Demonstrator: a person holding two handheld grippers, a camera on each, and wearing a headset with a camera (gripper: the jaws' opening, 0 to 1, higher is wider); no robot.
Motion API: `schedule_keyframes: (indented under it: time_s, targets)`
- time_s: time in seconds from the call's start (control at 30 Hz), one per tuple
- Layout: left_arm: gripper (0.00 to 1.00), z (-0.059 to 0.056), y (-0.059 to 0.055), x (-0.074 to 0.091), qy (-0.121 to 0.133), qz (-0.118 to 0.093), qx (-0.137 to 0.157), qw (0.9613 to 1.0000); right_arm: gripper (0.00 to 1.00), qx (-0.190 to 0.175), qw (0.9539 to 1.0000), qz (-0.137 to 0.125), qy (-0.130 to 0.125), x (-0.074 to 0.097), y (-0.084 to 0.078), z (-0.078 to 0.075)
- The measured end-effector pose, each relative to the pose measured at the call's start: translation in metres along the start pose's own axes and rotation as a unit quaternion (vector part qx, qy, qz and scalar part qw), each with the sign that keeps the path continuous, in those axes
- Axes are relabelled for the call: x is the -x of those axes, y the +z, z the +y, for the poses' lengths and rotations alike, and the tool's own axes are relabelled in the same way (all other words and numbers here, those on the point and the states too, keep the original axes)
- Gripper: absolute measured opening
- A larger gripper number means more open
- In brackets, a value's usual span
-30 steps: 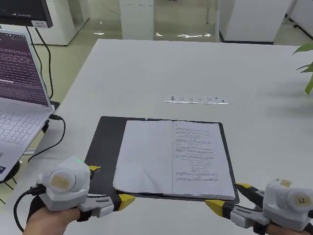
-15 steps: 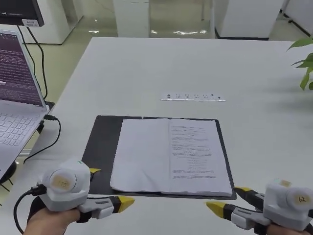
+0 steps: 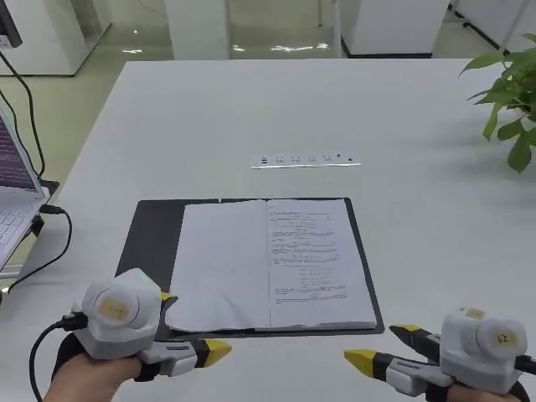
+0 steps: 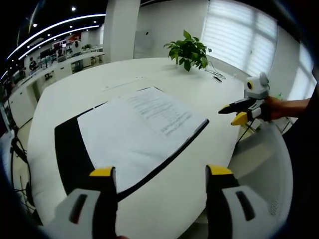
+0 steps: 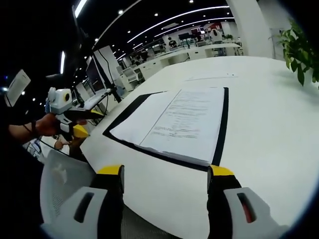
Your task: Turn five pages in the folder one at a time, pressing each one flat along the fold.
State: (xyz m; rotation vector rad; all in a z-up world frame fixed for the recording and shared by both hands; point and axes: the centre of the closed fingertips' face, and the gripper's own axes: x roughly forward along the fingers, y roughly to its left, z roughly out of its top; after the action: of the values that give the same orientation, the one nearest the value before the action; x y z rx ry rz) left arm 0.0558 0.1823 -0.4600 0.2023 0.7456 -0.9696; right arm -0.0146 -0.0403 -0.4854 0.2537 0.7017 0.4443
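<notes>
The folder (image 3: 251, 261) lies open on the white table (image 3: 419, 209). Its black cover (image 3: 144, 243) shows around a blank left page (image 3: 219, 260) and a printed right page (image 3: 310, 260). My left gripper (image 3: 191, 325) is open at the folder's near left corner, holding nothing. My right gripper (image 3: 383, 345) is open just off the near right corner, apart from the pages. In the left gripper view my left gripper (image 4: 160, 172) frames the folder (image 4: 134, 129), with the right gripper (image 4: 239, 112) beyond. In the right gripper view my right gripper (image 5: 165, 171) faces the folder (image 5: 174, 122).
A white power strip (image 3: 306, 160) lies on the table behind the folder. A green plant (image 3: 511, 92) stands at the far right. A laptop (image 3: 10, 180) with a black cable (image 3: 46, 243) sits at the left edge. The table's near edge runs just under both grippers.
The head camera has swung right, so the folder sits further left in the picture. Both grippers stay open at the folder's near edge, and no page has moved.
</notes>
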Motion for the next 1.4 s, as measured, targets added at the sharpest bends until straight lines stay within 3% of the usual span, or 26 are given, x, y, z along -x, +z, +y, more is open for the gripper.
schedule_keyframes:
  time_s: [0.43,0.77,0.93,1.2,1.4]
  targets:
    - [0.66,-0.025,0.025,-0.035,-0.043,0.003,-0.005,0.9991,0.66,-0.048,0.9987,-0.015,-0.006,0.010,-0.007,-0.013]
    - [0.66,-0.039,0.053,-0.066,-0.066,0.011,-0.037,0.9971,0.65,-0.055,0.9983,-0.020,0.000,0.011,-0.006,-0.016]
    - [0.65,-0.052,0.065,-0.087,-0.081,0.016,-0.057,0.9950,0.65,-0.056,0.9982,-0.018,0.003,0.011,-0.007,-0.017]
    - [0.63,-0.070,0.073,-0.121,-0.094,0.034,-0.089,0.9911,0.62,-0.065,0.9977,-0.015,0.006,0.011,-0.011,-0.019]
    - [0.61,-0.079,0.079,-0.148,-0.090,0.036,-0.099,0.9903,0.61,-0.068,0.9977,-0.004,0.008,0.009,-0.017,-0.020]
